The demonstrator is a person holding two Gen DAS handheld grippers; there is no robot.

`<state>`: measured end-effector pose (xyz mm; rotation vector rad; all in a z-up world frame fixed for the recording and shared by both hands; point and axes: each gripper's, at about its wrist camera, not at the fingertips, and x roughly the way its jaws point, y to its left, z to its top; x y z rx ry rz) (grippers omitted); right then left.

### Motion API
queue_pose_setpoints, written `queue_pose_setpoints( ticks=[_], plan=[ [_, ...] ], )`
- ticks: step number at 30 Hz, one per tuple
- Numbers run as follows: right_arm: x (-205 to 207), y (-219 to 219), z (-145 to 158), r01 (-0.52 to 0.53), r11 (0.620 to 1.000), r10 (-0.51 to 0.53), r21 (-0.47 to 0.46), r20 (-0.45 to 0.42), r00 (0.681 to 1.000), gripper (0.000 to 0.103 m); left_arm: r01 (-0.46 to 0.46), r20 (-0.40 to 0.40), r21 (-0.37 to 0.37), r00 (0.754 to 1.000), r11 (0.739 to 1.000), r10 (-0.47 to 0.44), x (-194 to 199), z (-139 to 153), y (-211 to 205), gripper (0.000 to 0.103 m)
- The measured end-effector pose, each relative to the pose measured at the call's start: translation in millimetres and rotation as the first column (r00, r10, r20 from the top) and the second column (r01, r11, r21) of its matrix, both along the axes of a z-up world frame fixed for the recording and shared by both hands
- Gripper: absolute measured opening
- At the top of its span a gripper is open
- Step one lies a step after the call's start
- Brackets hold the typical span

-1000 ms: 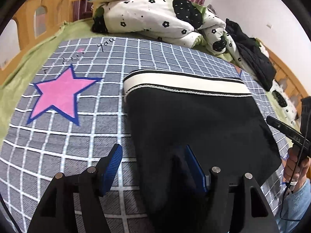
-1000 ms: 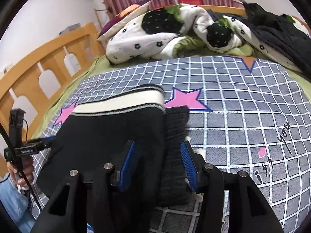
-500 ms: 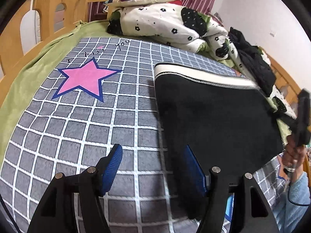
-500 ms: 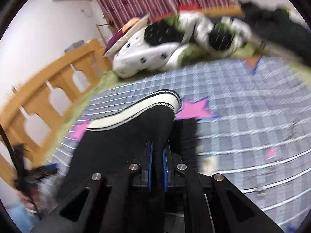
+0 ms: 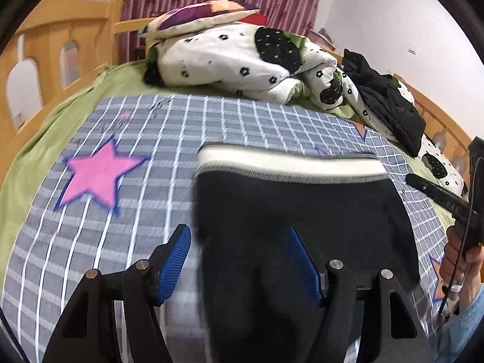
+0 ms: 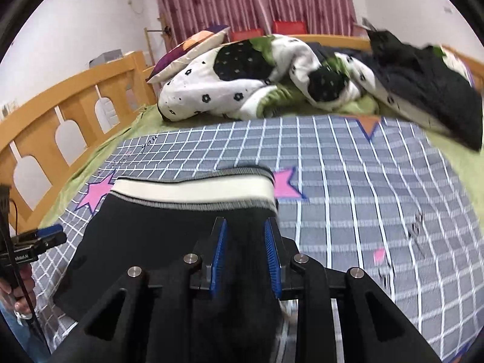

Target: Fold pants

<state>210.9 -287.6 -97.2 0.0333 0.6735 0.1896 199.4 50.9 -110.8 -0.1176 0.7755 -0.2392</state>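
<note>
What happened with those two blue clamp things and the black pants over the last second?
The right gripper had its jaws wide around the edge of the pants, pinched fully shut half a second ago, and now stands part-open again with cloth between the jaws. The left gripper stayed wide open over the pants' left edge. The pants remain on the checked blanket, waistband away from the cameras.

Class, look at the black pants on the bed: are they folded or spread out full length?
Folded. The pants form a compact black block under the white waistband, with no legs trailing across the checked blanket.
</note>
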Motion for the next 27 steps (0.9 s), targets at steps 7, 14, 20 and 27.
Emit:
queue_pose_setpoints(
  ticks=[7, 14, 20, 27],
  plan=[
    [57, 23, 3, -0.042, 0.999, 0.042, -0.018, -0.001, 0.999, 0.026, 0.057, 0.059, 0.052, 0.996, 0.997, -0.060, 74, 4, -38, 0.065],
    [110, 24, -59, -0.052, 0.994, 0.044, -0.096, -0.084, 0.995, 0.023, 0.049, -0.014, 0.153, 0.999, 0.987, -0.048, 102, -52, -45, 0.063],
    [118, 30, -60, -0.059, 0.989, 0.046, -0.136, -0.102, 0.994, 0.024, 0.049, 0.003, 0.148, 0.999, 0.988, -0.050, 98, -51, -43, 0.063],
    [114, 30, -49, -0.139, 0.990, 0.134, -0.033, -0.127, 0.983, 0.059, 0.031, 0.022, 0.154, 0.999, 0.988, -0.035, 97, -50, -44, 0.063]
  ],
)
